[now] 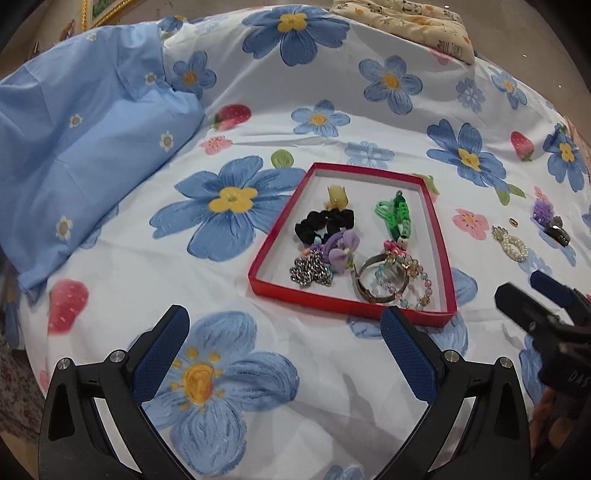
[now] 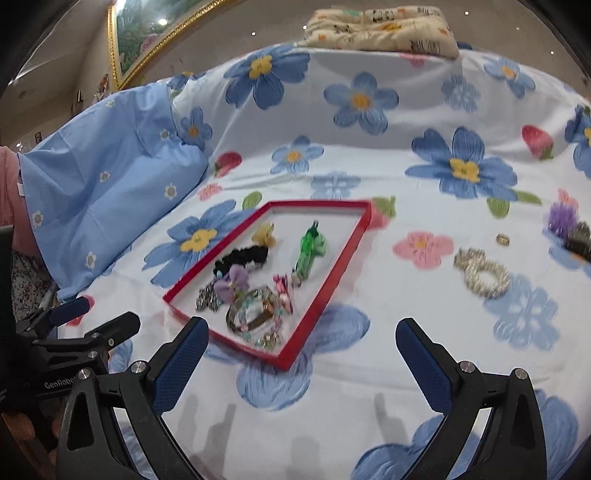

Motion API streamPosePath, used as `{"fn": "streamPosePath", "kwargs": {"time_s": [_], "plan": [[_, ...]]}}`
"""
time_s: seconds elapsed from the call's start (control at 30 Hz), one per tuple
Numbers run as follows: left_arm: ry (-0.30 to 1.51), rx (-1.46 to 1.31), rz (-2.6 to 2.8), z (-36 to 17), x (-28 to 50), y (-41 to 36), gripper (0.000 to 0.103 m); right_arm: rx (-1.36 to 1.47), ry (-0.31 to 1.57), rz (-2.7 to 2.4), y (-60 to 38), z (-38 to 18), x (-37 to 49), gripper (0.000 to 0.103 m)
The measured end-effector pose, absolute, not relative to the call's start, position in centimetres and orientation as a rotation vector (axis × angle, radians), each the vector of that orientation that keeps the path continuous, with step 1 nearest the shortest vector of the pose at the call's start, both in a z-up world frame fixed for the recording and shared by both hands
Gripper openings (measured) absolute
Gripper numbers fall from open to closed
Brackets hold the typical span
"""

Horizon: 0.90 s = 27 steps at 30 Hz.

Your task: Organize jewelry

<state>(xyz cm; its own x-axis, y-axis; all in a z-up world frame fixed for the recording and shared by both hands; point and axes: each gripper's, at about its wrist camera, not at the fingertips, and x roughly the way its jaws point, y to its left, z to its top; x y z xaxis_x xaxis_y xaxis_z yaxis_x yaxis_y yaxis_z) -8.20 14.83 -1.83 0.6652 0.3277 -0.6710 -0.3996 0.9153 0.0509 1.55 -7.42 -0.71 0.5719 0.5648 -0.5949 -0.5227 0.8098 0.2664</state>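
Note:
A red tray (image 1: 258, 275) (image 2: 325, 273) lies on the floral sheet. It holds a black scrunchie (image 1: 325, 221), a green braided band (image 1: 397, 214), a purple bow (image 1: 343, 251), a silver chain (image 1: 310, 273), a metal bangle (image 1: 382, 280) and a bead bracelet (image 1: 421, 284). To its right on the sheet lie a pearl piece (image 1: 513, 245) (image 2: 484, 273), a small ring (image 1: 513, 222) (image 2: 502, 239), a purple hair tie (image 1: 543, 212) (image 2: 561, 219) and a dark clip (image 1: 557, 232). My left gripper (image 1: 284, 338) is open and empty, in front of the tray. My right gripper (image 2: 301, 349) is open and empty, near the tray's front right corner.
A light blue pillow (image 1: 81, 155) (image 2: 110, 184) lies at the left. A cream patterned cushion (image 1: 406, 22) (image 2: 380, 29) sits at the far edge of the bed. A gold picture frame (image 2: 147, 48) hangs on the wall behind.

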Motion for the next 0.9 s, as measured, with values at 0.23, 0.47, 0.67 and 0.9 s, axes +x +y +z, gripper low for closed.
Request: {"fn": "streamPosePath", "kwargs": {"time_s": [0.23, 0.47, 0.67, 0.9], "plan": [[0.742, -0.124, 0.395, -2.27, -8.46, 14.87, 0.103, 0.054, 0.748, 0.659, -7.17, -1.22, 1.17, 0.102], [0.735, -0.117, 0.383, -2.38, -8.45, 14.75, 0.103, 0.053, 0.757, 0.652, -7.03, -1.50, 1.02, 0.102], [0.737, -0.125, 0.373, -2.41, -8.49, 14.78, 0.103, 0.037, 0.752, 0.648, -6.88, -1.50, 0.89, 0.102], [0.731, -0.135, 0.375, -2.31, -8.68, 15.07, 0.103, 0.031, 0.757, 0.648, -6.75, -1.44, 0.87, 0.102]]}}
